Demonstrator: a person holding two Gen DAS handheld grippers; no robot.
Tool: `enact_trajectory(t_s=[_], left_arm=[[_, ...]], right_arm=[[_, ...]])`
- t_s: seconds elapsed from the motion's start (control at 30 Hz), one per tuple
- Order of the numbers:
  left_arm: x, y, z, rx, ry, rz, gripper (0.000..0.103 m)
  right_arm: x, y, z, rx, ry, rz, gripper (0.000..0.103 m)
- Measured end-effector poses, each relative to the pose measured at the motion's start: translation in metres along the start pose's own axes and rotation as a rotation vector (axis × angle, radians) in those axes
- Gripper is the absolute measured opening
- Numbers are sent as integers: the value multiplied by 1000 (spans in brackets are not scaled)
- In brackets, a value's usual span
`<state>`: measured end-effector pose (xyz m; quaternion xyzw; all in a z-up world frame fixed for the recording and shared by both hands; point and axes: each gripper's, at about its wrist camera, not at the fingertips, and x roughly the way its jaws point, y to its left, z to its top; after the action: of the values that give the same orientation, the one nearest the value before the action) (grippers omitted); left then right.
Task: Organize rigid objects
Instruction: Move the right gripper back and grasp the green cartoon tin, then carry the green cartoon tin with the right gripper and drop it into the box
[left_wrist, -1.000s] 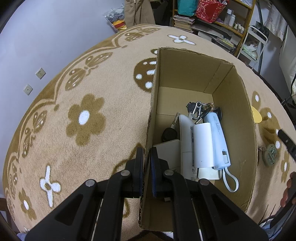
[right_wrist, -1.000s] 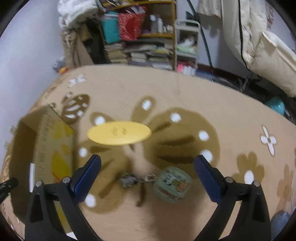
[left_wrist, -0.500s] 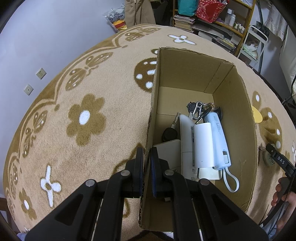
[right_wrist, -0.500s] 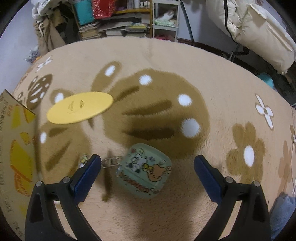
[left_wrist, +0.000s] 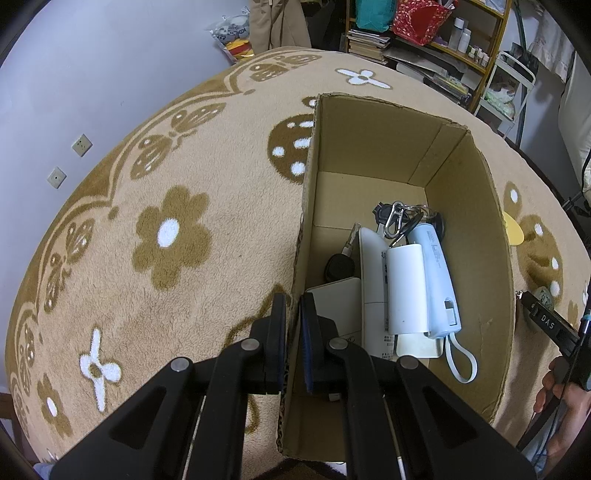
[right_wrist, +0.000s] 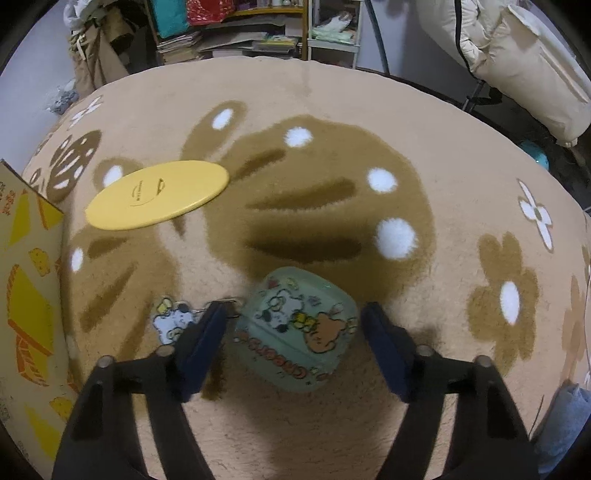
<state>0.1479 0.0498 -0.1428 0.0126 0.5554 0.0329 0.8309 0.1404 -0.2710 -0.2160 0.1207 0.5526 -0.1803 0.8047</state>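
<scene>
Beige flowered rug; left claw pinching box wall; right claw wide around green case.

A deep-pile, fuzzy cloth rug lies under everything. The cardboard box is matt brown corrugated paper. Inside it, a smooth pale-blue plastic power bank lies beside a shiny metal carabiner. On the rug, a glossy soft-plastic earbud case sits near a smooth matt yellow disc. The gripper fingers are matt black plastic.
</scene>
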Motion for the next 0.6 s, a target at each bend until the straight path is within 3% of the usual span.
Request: enact_trajectory(t_s=[0.13, 0.33, 0.5, 0.6], left_arm=[[0, 0, 0, 0, 0, 0, 8], [0, 0, 0, 1, 0, 2, 8], [0, 0, 0, 1, 0, 1, 8], [1, 0, 0, -1, 0, -1, 7]], right_arm=[[-1, 5, 0, -29, 11, -38, 67], [-5, 9, 0, -55, 16, -41, 67], [-17, 9, 6, -34, 1, 23, 67], [-34, 15, 11, -47, -50, 65, 67]])
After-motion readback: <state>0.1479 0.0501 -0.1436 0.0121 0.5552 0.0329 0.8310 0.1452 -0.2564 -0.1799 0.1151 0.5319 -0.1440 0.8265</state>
